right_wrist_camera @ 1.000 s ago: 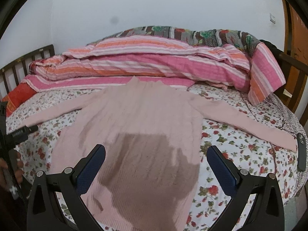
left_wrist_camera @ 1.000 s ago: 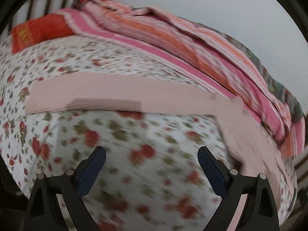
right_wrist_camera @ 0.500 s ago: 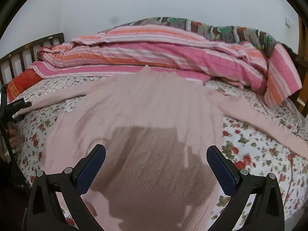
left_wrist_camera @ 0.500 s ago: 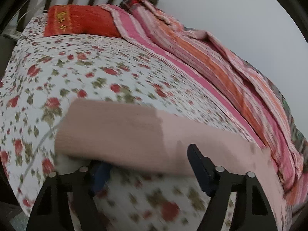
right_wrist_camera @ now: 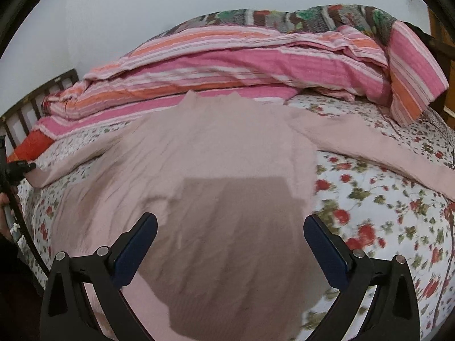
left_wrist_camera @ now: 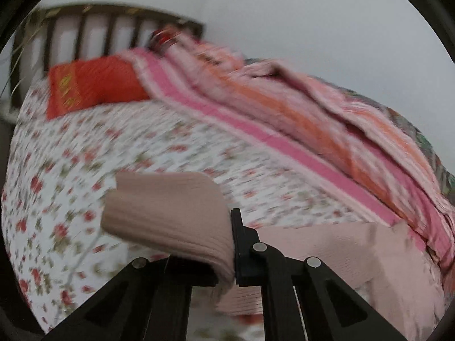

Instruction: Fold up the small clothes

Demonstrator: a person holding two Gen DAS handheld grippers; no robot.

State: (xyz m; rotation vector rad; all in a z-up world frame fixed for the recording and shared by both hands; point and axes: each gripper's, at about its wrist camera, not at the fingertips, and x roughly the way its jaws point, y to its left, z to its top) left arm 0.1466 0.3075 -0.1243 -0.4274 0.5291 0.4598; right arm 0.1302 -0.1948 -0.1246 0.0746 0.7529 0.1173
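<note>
The left gripper, jaws just closed pinching the pink sweater's sleeve cuff, could lose the shallow bite as it lifts, while the right gripper hangs spread above the sweater body.

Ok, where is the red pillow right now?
In the left wrist view, the red pillow lies upper left, by the headboard, beside the striped blanket.

One pink knit sweater with two long sleeves. One floral bedsheet. One striped pink-and-orange quilt at the far side, one dark patterned blanket behind it. One red pillow far left. One slatted headboard. Two grippers: left gripper, right gripper.
</note>
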